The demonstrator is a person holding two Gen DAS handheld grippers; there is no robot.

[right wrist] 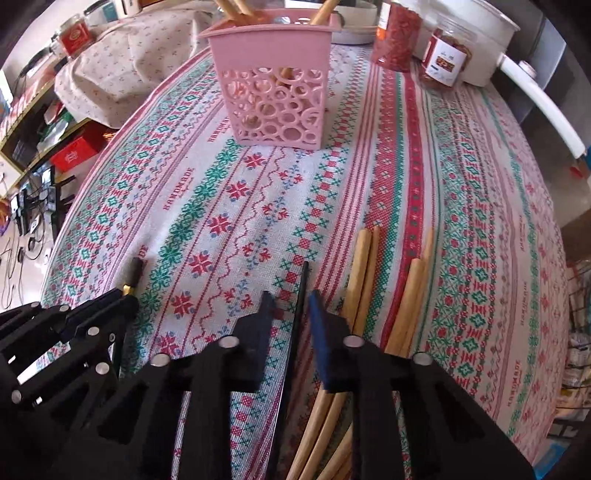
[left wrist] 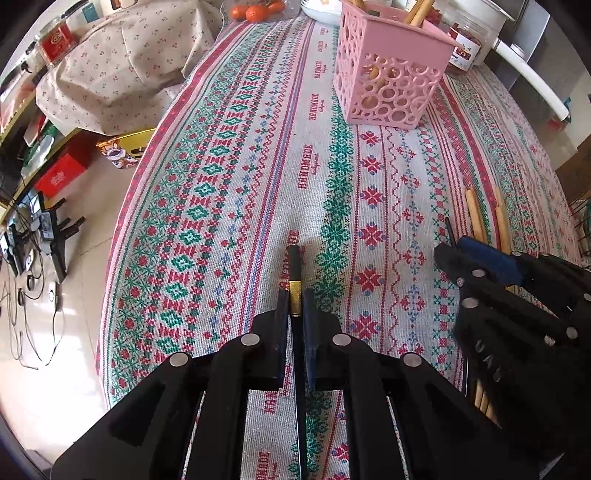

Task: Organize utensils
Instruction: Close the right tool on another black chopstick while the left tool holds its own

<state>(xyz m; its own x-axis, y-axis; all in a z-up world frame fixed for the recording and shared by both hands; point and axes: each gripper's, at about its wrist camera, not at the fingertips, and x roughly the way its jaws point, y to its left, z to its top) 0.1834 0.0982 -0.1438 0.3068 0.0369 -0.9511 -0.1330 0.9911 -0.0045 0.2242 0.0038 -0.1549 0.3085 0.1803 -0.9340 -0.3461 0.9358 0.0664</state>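
A black chopstick with a gold band (left wrist: 294, 266) is clamped in my left gripper (left wrist: 295, 295), its thick end poking out over the tablecloth. In the right wrist view, that gripper (right wrist: 125, 295) sits at the lower left with the chopstick end (right wrist: 135, 269) showing. My right gripper (right wrist: 291, 297) is shut on a second, thinner black chopstick (right wrist: 303, 284); in the left wrist view the right gripper (left wrist: 452, 247) appears at the right. Several wooden chopsticks (right wrist: 360, 273) lie on the cloth just right of it. The pink perforated basket (right wrist: 273, 107) stands at the far side and holds wooden utensils.
Two jars of red food (right wrist: 445, 59) and a white pot with a long handle (right wrist: 491, 33) stand behind the basket at right. A floral cloth bundle (left wrist: 122, 62) lies at the far left. The table's left edge (left wrist: 122, 206) drops to a floor with cables.
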